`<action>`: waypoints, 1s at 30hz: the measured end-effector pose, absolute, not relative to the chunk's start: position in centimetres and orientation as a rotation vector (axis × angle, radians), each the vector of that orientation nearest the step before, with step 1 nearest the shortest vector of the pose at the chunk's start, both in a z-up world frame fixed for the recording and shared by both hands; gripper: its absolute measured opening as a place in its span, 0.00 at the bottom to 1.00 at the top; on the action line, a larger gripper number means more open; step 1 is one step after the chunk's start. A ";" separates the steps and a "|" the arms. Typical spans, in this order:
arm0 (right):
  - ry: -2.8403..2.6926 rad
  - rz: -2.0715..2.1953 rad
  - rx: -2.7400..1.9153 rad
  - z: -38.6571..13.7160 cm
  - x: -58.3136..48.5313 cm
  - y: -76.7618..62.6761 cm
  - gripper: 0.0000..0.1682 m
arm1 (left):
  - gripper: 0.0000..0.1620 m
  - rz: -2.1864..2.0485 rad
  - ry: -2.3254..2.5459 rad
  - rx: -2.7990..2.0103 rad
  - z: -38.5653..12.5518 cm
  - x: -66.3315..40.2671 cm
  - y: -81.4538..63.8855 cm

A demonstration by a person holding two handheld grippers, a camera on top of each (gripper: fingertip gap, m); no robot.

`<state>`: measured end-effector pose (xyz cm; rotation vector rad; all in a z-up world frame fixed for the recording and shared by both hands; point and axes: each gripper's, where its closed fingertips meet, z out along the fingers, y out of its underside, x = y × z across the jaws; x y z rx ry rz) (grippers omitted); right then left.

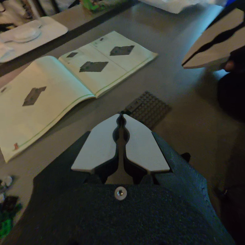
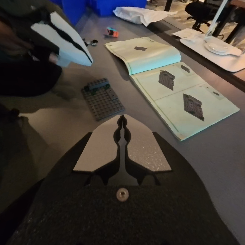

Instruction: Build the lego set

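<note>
A grey studded baseplate (image 1: 149, 110) lies flat on the table; it also shows in the right wrist view (image 2: 103, 102). It carries a flat grey tile (image 2: 112, 94) along one edge, and a grey brick with dark green pieces (image 2: 98, 86) at its far end. My left gripper (image 1: 121, 115) is shut, with nothing seen between its pads. Its tips line up with a corner of the plate. In the right wrist view it (image 2: 91, 62) hangs above the table left of the plate. My right gripper (image 2: 122, 116) is shut, nothing seen in it, just short of the plate's near edge. It shows shut in the left wrist view too (image 1: 183, 65).
An open instruction booklet (image 1: 79, 74) (image 2: 172, 86) lies beside the plate. Loose pieces lie at the left (image 1: 8, 212), with an orange and teal piece (image 2: 112, 32) farther off. A white tray with a plate (image 2: 218, 53) and a white bag (image 2: 143, 14) are at the back. A person's dark sleeve (image 2: 26, 74) is at the left. There is about 15 cm between the tips of the two grippers.
</note>
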<state>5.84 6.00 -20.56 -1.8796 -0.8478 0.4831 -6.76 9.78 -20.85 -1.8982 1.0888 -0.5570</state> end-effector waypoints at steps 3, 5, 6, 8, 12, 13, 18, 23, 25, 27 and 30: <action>-0.825 0.469 -1.889 -20.6 6.0 6.2 0.00 | 0.00 -0.527 1.029 -1.918 -21.0 -6.8 10.1; -0.812 0.453 -1.886 -20.5 6.0 6.4 0.00 | 0.00 -0.533 0.984 -1.920 -20.8 -6.6 10.3; -0.810 0.449 -1.890 -20.5 6.0 6.5 0.00 | 0.00 -0.542 0.968 -1.919 -20.8 -6.4 10.4; -0.801 0.441 -1.907 -20.4 5.9 6.5 0.00 | 0.00 -0.562 0.948 -1.903 -20.4 -6.1 10.5; -0.823 0.423 -1.906 -19.6 4.4 6.3 0.00 | 0.00 -0.675 0.972 -1.867 -19.3 -5.5 9.9; -0.837 0.401 -1.903 -19.6 4.1 6.3 0.00 | 0.00 -0.677 0.998 -1.858 -19.1 -5.7 9.8; -0.873 0.358 -1.915 -20.2 1.9 6.4 0.04 | 0.00 -0.613 1.130 -1.789 -18.1 -8.3 9.8; -0.963 0.343 -1.962 -21.4 0.3 6.4 0.19 | 0.00 -0.634 1.154 -1.757 -17.4 -10.7 9.5; -1.020 0.367 -1.988 -21.9 0.2 6.5 0.27 | 0.00 -0.619 1.154 -1.759 -17.5 -11.4 9.4; -1.088 0.393 -2.009 -22.4 0.4 6.7 0.34 | 0.00 -0.589 1.137 -1.776 -17.7 -11.9 9.3; -1.265 0.417 -1.995 -23.1 0.5 6.7 0.40 | 0.00 -0.572 1.123 -1.804 -18.2 -12.2 8.3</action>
